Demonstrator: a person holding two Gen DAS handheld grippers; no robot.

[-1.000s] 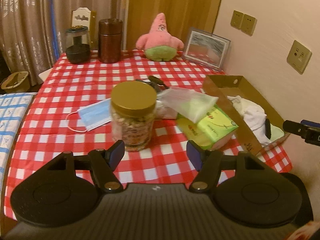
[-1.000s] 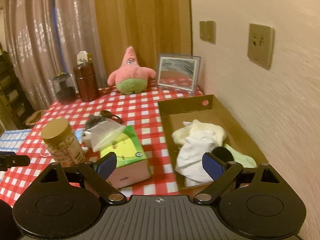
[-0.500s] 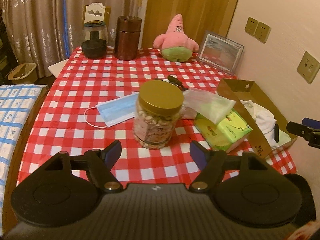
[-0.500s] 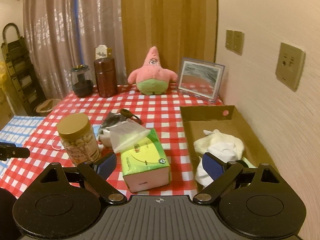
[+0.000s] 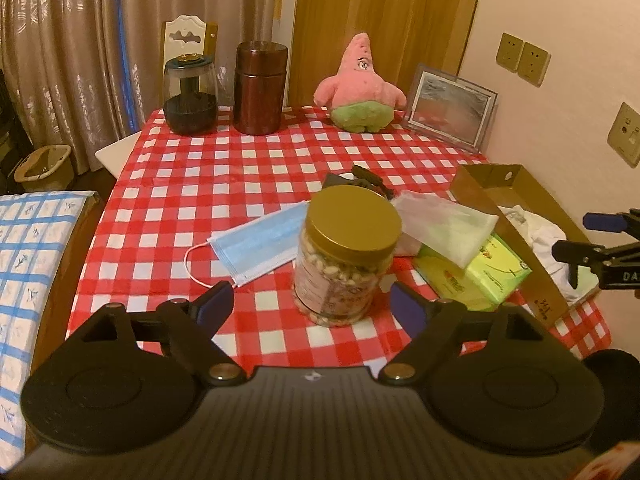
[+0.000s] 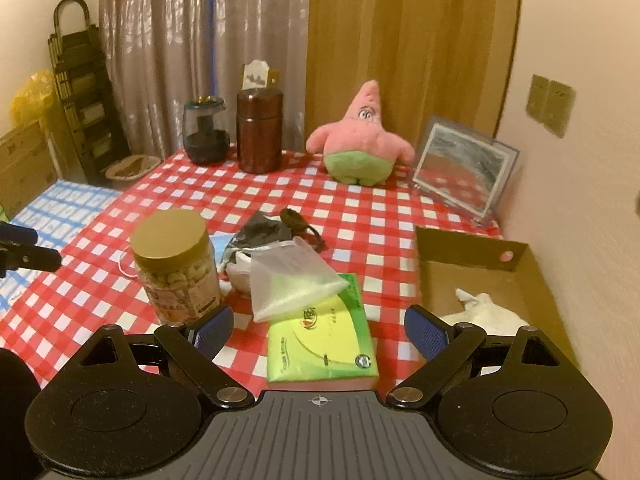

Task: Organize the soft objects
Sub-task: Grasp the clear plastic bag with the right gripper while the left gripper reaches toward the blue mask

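Note:
A pink plush star (image 5: 362, 86) (image 6: 362, 140) sits at the far end of the red checked table. A blue face mask (image 5: 258, 246) lies flat left of a gold-lidded jar (image 5: 348, 252) (image 6: 176, 264). A green tissue pack (image 5: 476, 274) (image 6: 320, 344) lies beside a clear plastic bag (image 6: 290, 280). A cardboard box (image 5: 480, 196) (image 6: 468, 250) at the right holds white cloths (image 5: 544, 236) (image 6: 484, 310). My left gripper (image 5: 310, 306) is open and empty, near the jar. My right gripper (image 6: 318, 328) is open and empty above the tissue pack.
A brown canister (image 5: 260, 88), a dark glass jar (image 5: 190, 100) and a picture frame (image 5: 450, 110) stand at the back. A dark crumpled item (image 6: 260, 232) lies behind the bag. A wall runs along the right. A blue checked surface (image 5: 28, 248) lies left.
Both grippers have pulled back and risen from the table, so more of the room shows. The right gripper has swung left, from over the box to over the tissue pack. Both stay open.

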